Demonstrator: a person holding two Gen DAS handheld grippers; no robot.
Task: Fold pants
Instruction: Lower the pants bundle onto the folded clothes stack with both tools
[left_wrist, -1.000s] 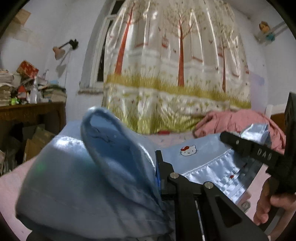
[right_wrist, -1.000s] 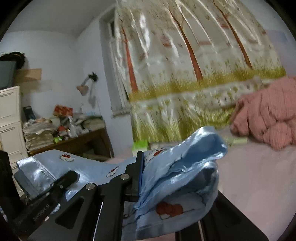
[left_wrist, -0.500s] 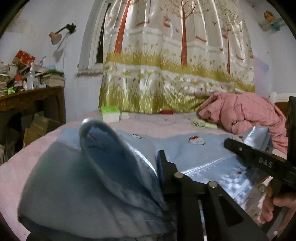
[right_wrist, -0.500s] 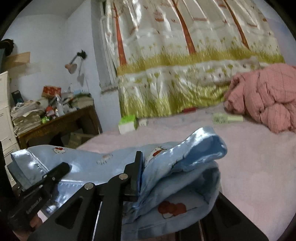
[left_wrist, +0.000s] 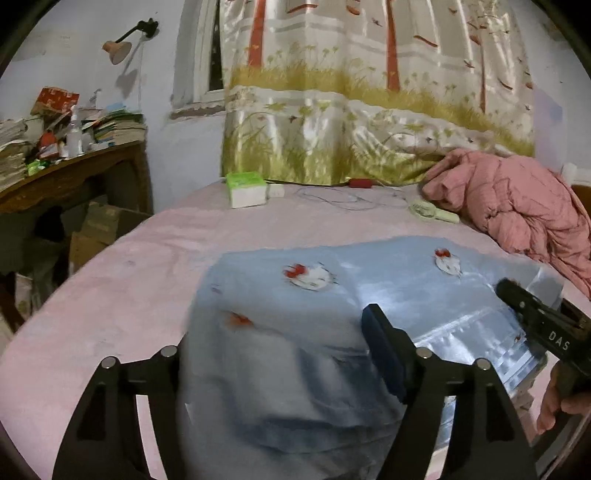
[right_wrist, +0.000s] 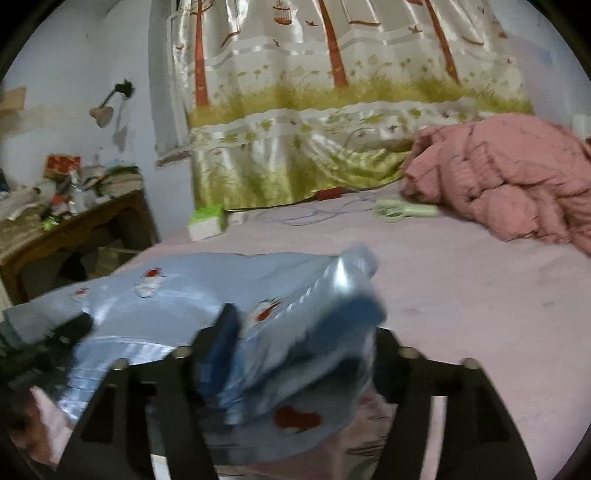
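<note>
Here my left hand-held gripper and right hand-held gripper have just been opening, pads clear of the blue satin pants still between them; the fold lies crosswise on the pink bed, directly ahead of both.

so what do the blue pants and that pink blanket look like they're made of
Blue pants: apparently satin, glossy, judging by bright sheen streaks; the inner face looks matte and softer. Pink blanket: seemingly quilted padded fabric, matte, with puffy stitched panels.
</note>
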